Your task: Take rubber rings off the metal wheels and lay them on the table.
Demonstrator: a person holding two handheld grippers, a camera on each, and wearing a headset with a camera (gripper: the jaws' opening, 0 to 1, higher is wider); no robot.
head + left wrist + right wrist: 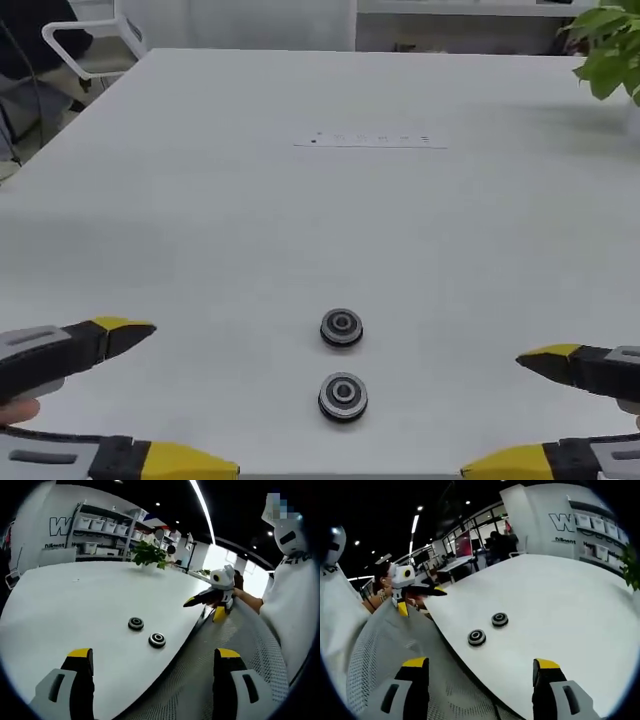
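Two small metal wheels with black rubber rings lie flat on the white table near its front edge: the farther wheel (pixel 342 328) (pixel 135 623) (pixel 499 619) and the nearer wheel (pixel 343 396) (pixel 157 640) (pixel 476 637). My left gripper (pixel 170 395) (pixel 152 657) is open at the lower left, level with the wheels and well apart from them. My right gripper (pixel 510 410) (pixel 477 667) is open at the lower right, also apart from both wheels. Nothing sits between either pair of jaws. Each gripper appears in the other's view: the right gripper (pixel 212 597), the left gripper (pixel 412 591).
The white table (pixel 320 200) stretches far ahead with faint markings (pixel 370 140) near its middle. A green plant (pixel 610 45) stands at the far right corner and a white chair (pixel 90 45) at the far left. Shelves with bins (pixel 100 530) line the back wall.
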